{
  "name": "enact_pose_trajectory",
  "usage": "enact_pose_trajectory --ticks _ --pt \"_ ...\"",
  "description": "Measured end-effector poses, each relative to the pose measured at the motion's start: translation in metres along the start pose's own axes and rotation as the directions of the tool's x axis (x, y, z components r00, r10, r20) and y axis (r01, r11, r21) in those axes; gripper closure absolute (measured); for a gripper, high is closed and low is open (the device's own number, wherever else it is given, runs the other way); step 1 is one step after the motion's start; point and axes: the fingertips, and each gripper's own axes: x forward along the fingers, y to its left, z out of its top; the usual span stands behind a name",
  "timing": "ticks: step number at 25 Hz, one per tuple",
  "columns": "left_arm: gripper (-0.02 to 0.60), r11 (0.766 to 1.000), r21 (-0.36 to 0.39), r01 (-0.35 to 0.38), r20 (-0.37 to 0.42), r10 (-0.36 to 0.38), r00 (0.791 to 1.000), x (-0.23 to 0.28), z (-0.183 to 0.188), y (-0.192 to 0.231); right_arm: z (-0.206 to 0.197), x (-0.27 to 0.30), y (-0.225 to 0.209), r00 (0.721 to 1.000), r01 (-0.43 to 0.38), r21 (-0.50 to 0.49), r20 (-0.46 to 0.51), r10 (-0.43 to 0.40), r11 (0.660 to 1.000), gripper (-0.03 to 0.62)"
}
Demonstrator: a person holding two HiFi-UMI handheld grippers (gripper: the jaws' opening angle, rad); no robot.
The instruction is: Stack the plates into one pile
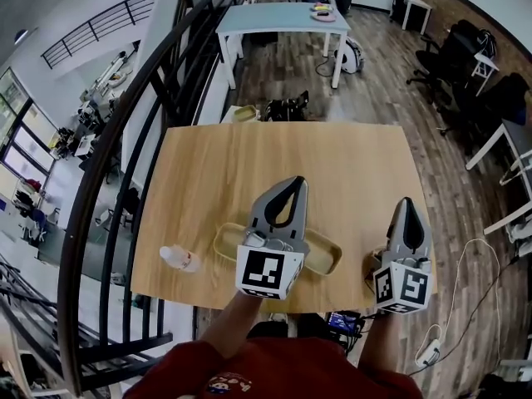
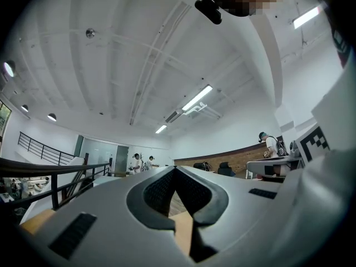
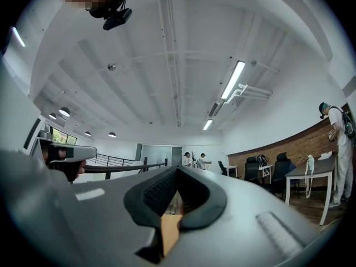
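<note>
A pale yellow oblong plate (image 1: 224, 244) lies near the front edge of the wooden table (image 1: 332, 165); my left gripper hides its middle. I cannot tell whether it is one plate or several stacked. My left gripper (image 1: 292, 181) hovers over that plate, pointing away from me, jaws shut and empty. My right gripper (image 1: 406, 203) is at the table's front right corner, also shut with nothing in it. In the left gripper view the gripper (image 2: 175, 169) points slightly upward at the ceiling, jaws together. The right gripper view shows its gripper (image 3: 177, 169) the same way.
A small white bottle-like thing (image 1: 179, 258) lies on the table left of the plate. A black railing (image 1: 125, 165) runs along the left. Beyond stand a light blue table (image 1: 278, 19), dark gear on the floor (image 1: 285, 106), office chairs (image 1: 461, 52) and a white desk (image 1: 507, 144).
</note>
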Motion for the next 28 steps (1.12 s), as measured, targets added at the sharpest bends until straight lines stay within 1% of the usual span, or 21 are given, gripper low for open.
enact_pose_trajectory --ticks 4,7,10,13,16,20,23,26,28 --pt "0.575 1.000 0.017 0.018 0.011 -0.018 1.000 0.020 0.007 -0.015 0.008 0.008 -0.017 1.000 0.004 0.001 0.027 -0.004 1.000 0.585" --pt "0.577 0.998 0.031 0.053 0.012 -0.053 0.999 0.032 0.008 -0.033 0.008 0.005 -0.035 0.999 0.021 0.003 0.042 -0.021 1.000 0.585" --pt "0.576 0.995 0.030 0.091 -0.012 -0.091 0.996 0.047 0.009 -0.050 0.009 0.005 -0.055 0.998 0.055 0.022 0.038 -0.055 0.998 0.585" --pt "0.576 0.992 0.039 0.124 0.008 -0.124 0.992 0.063 0.010 -0.060 0.009 0.002 -0.068 0.996 0.089 0.020 0.031 -0.089 0.996 0.585" --pt "0.575 0.985 0.033 0.170 0.002 -0.170 0.985 0.075 0.002 -0.073 0.005 -0.004 -0.082 0.991 0.128 0.012 0.024 -0.128 0.992 0.585" --pt "0.576 0.970 0.031 0.241 -0.012 -0.240 0.971 0.088 -0.008 -0.101 -0.001 -0.019 -0.105 0.983 0.181 0.013 0.011 -0.182 0.983 0.585" --pt "0.576 0.955 0.033 0.294 -0.040 -0.292 0.955 0.096 -0.018 -0.124 -0.006 -0.033 -0.122 0.974 0.227 0.025 -0.007 -0.227 0.973 0.585" --pt "0.575 0.935 0.030 0.353 -0.081 -0.350 0.933 0.102 -0.032 -0.145 -0.014 -0.048 -0.138 0.959 0.284 0.048 -0.038 -0.282 0.958 0.585" --pt "0.575 0.920 0.031 0.391 -0.123 -0.385 0.915 0.107 -0.043 -0.159 -0.023 -0.057 -0.147 0.947 0.319 0.054 -0.065 -0.316 0.946 0.585"
